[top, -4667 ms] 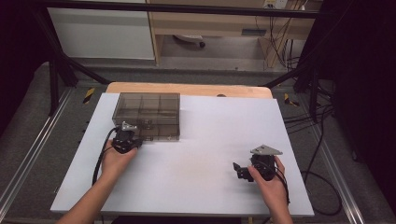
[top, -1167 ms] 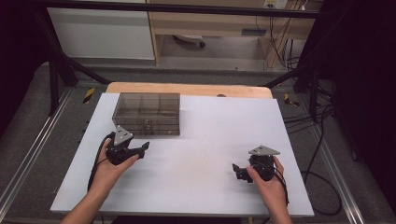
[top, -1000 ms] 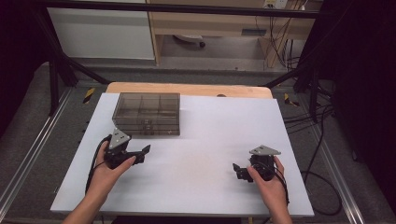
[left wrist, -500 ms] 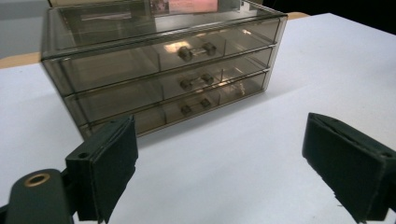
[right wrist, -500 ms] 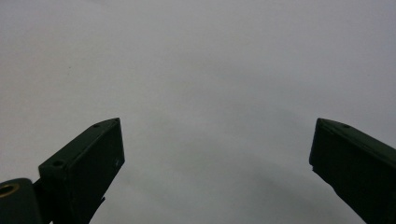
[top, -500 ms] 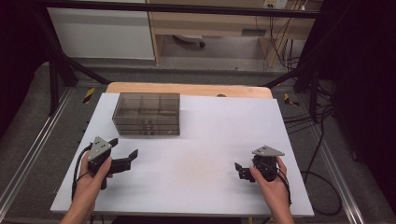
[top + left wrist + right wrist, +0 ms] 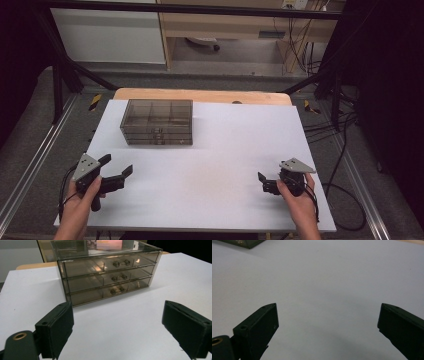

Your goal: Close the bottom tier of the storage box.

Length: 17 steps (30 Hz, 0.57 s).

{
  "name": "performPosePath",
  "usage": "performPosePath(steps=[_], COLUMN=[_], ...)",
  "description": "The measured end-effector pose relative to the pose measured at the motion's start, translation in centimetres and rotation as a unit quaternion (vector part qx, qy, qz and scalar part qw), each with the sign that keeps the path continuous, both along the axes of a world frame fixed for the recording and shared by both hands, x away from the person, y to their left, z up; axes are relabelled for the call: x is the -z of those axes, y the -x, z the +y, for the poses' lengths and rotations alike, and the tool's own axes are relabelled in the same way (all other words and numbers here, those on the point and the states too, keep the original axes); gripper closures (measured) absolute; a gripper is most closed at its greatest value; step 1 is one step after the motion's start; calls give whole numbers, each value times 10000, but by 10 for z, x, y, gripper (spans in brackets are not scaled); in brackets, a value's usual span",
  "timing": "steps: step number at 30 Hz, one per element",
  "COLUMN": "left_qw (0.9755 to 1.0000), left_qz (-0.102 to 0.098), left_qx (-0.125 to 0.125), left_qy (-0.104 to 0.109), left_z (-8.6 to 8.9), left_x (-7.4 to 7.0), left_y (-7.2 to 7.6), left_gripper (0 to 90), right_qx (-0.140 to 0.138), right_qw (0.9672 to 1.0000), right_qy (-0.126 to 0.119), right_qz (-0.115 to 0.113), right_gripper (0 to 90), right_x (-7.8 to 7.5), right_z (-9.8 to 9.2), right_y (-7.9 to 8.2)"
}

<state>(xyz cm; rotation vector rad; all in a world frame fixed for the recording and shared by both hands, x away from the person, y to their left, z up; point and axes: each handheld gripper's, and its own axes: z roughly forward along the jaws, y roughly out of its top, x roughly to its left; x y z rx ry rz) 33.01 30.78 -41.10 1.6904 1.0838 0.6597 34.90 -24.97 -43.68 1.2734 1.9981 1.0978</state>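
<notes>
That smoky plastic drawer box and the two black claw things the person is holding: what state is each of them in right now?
Drawer box: upright on the white table, all three drawers pushed shut, nothing touching it.
Left gripper: jaws wide open, empty, held near the table's front left, facing the box.
Right gripper: jaws wide open, empty, over bare table near the front right.
</notes>
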Motion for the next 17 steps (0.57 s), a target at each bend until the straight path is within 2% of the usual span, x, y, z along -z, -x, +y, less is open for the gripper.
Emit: performPosePath(steps=[5,8,12,14,17], left_qw=[9998,9997,9991,9988,9986], left_qz=[102,140,337,455,527], left_qx=[-40,-65,3,7,-35], left_qy=[181,203,241,168,64], left_z=[6,8,5,2,-2], left_x=[8,13,18,20,20], left_y=[1,0,0,-1,-2], left_gripper=[101,99,109,111,109], right_qx=[-23,-16,-53,-78,-38], right_qw=[9999,9998,9999,9999,9999], right_qy=[-105,-163,-108,-97,-91], right_qz=[-106,-124,-96,-86,-57], right_gripper=[41,40,38,37,35], right_x=[1,1,4,4,5], right_z=[-8,-8,-5,-5,-4], right_y=[1,0,-2,-4,-5])
